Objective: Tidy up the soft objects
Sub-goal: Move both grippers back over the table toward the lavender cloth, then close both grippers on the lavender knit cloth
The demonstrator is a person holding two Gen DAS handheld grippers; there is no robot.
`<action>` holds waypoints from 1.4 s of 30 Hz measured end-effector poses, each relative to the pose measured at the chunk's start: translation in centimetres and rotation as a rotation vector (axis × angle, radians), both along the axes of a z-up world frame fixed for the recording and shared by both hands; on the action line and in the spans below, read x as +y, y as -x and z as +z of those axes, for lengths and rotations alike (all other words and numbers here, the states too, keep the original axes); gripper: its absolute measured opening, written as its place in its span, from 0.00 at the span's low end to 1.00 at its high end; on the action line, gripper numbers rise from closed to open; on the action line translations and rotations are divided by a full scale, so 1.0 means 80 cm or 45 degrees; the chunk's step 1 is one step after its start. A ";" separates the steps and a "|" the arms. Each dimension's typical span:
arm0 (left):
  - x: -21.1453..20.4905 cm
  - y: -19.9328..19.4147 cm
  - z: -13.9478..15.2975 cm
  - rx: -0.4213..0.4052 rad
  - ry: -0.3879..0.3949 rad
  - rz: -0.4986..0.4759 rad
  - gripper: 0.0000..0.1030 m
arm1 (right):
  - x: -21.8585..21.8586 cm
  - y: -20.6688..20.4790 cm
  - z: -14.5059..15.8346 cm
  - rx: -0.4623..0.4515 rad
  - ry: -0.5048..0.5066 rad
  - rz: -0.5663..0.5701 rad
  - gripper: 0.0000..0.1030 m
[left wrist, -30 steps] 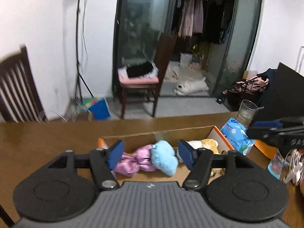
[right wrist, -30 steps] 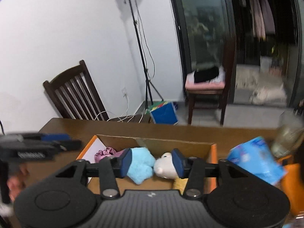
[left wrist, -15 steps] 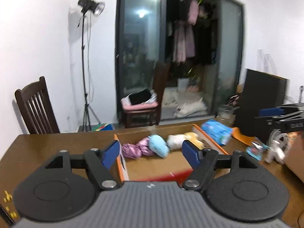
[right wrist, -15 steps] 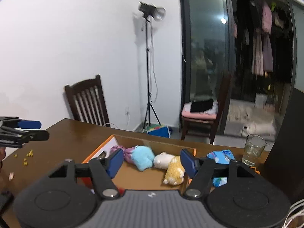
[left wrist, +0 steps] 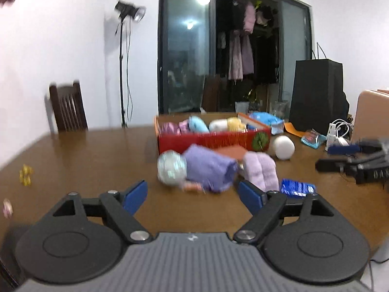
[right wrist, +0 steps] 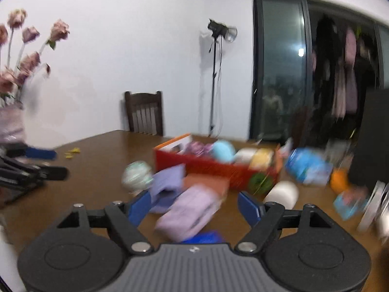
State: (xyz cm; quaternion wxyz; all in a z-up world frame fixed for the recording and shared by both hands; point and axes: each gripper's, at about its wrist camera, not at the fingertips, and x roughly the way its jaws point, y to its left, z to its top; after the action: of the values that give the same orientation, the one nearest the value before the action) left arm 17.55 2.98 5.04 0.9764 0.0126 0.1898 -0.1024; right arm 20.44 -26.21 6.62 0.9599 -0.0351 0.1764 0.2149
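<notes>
On table (left wrist: 102,160) | box (left wrist: 211,141) now farther | both grippers opening, empty

Domestic interior, a dining or living room of a lived-in home. The landmark is a brown wooden dining table (left wrist: 97,160). Beyond its far edge stands a dark slatted wooden chair (left wrist: 66,107) against a white wall. Behind the table, dark-framed glass sliding doors (left wrist: 187,63) open onto a closet area hung with clothes (left wrist: 240,51). A studio light on a stand (left wrist: 126,14) rises beside the doors. Dried pink roses in a vase (right wrist: 17,73) stand at the table's left end. Plush toys fill a red box (left wrist: 211,141) on the table.
</notes>
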 end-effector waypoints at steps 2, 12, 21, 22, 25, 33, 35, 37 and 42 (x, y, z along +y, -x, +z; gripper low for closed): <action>0.004 -0.004 -0.007 0.031 0.008 0.005 0.82 | 0.002 0.011 -0.016 0.074 -0.074 0.008 0.75; 0.005 -0.033 -0.017 0.060 0.015 0.032 0.82 | 0.028 0.013 -0.034 0.130 -0.108 0.041 0.60; 0.012 -0.146 -0.021 0.106 0.023 0.118 0.81 | 0.095 -0.066 -0.052 0.188 -0.135 0.079 0.51; 0.012 -0.159 -0.021 0.105 0.027 0.114 0.81 | 0.102 -0.077 -0.055 0.187 -0.138 0.079 0.51; 0.008 -0.197 -0.026 0.105 -0.014 0.115 0.81 | 0.120 -0.113 -0.068 0.224 -0.067 0.072 0.48; 0.015 -0.273 0.000 0.073 -0.029 0.080 0.81 | 0.111 -0.136 -0.059 0.241 -0.022 -0.081 0.58; 0.009 -0.298 0.003 0.091 -0.060 0.117 0.81 | 0.118 -0.157 -0.065 0.325 -0.145 -0.047 0.59; 0.006 -0.309 0.005 0.112 -0.066 0.139 0.80 | 0.128 -0.176 -0.072 0.347 -0.166 -0.112 0.59; 0.005 -0.286 0.004 0.097 -0.035 0.115 0.81 | 0.130 -0.212 -0.087 0.375 -0.212 -0.161 0.08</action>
State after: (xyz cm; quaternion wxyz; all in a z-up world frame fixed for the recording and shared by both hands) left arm 40.46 3.41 5.34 0.9718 0.0137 0.2287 -0.0561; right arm 37.37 -15.78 -0.34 0.9349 0.0876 0.2986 0.1709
